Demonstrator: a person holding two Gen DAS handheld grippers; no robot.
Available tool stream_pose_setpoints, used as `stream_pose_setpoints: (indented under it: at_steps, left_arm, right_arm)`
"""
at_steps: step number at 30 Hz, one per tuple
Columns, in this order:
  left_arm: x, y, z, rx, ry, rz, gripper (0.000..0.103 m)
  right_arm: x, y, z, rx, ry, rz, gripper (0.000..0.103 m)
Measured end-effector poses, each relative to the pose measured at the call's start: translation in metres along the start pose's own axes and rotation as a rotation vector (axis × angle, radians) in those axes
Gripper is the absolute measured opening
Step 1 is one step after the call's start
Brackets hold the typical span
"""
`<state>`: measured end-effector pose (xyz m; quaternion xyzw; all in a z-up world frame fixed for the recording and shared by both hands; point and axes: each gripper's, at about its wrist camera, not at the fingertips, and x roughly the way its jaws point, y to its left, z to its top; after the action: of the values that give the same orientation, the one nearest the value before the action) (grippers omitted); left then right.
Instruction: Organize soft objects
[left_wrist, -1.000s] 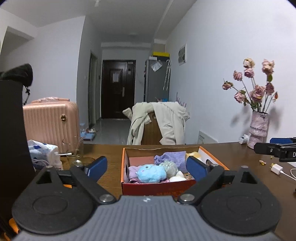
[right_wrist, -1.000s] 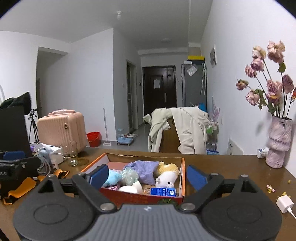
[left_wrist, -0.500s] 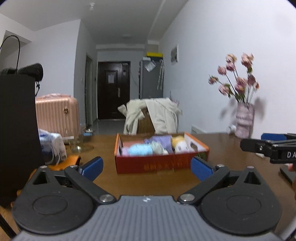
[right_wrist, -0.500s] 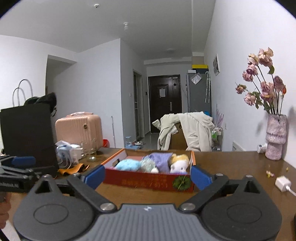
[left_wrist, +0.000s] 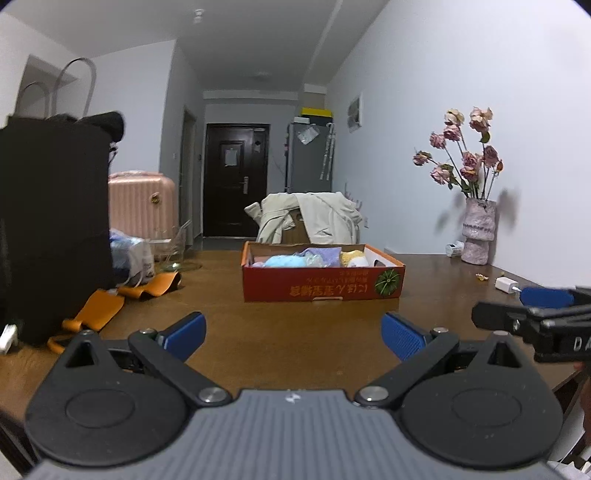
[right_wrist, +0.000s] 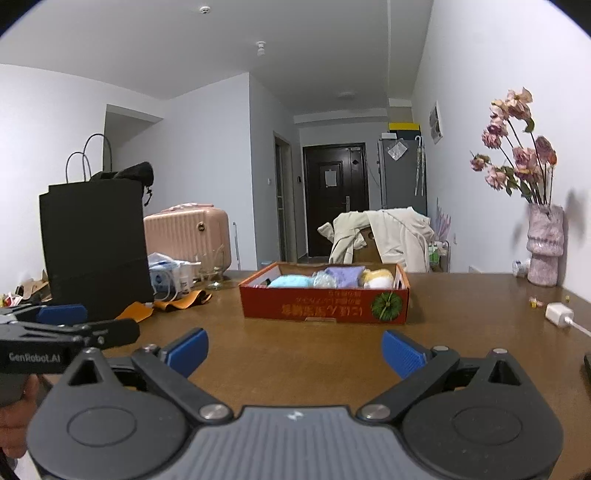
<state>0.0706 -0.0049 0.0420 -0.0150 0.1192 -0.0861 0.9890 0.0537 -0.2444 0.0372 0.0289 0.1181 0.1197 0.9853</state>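
Observation:
A red cardboard box (left_wrist: 321, 286) (right_wrist: 325, 304) stands on the brown table, well ahead of both grippers. In it lie soft things: a light blue plush (left_wrist: 282, 261) (right_wrist: 291, 281), a purple cloth (left_wrist: 323, 254) (right_wrist: 345, 275) and a yellow and white plush (left_wrist: 354, 257) (right_wrist: 376, 277). My left gripper (left_wrist: 293, 336) is open and empty, low over the table's near part. My right gripper (right_wrist: 295, 349) is open and empty too. The right gripper shows at the right edge of the left wrist view (left_wrist: 532, 314); the left one shows at the left of the right wrist view (right_wrist: 62, 325).
A tall black paper bag (left_wrist: 51, 229) (right_wrist: 92, 240) stands at the left with orange straps (left_wrist: 147, 286) (right_wrist: 181, 299), a plastic bag and a glass beside it. A vase of dried roses (left_wrist: 478, 232) (right_wrist: 543, 251) stands at the back right. A white charger (left_wrist: 506, 284) (right_wrist: 559, 314) lies at the right.
Both grippers have drawn back from the box and come down lower; the box now looks smaller and farther. Both stay open and empty.

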Motion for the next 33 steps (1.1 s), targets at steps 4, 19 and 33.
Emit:
stream_pose_setpoints:
  at_steps: [4, 19, 33]
  left_arm:
    - [-0.014, 0.004, -0.013, -0.011, 0.007, -0.020, 0.103]
    - [-0.021, -0.005, -0.036, 0.031, 0.019, -0.017, 0.103]
    - [-0.021, -0.008, -0.037, 0.044, 0.014, -0.026, 0.103]
  right_arm:
    - [-0.009, 0.009, -0.018, 0.001, 0.014, 0.000, 0.102]
    - [-0.021, 0.009, -0.044, 0.018, 0.032, -0.011, 0.103]
    - [-0.017, 0.006, -0.041, 0.023, 0.037, -0.017, 0.103]
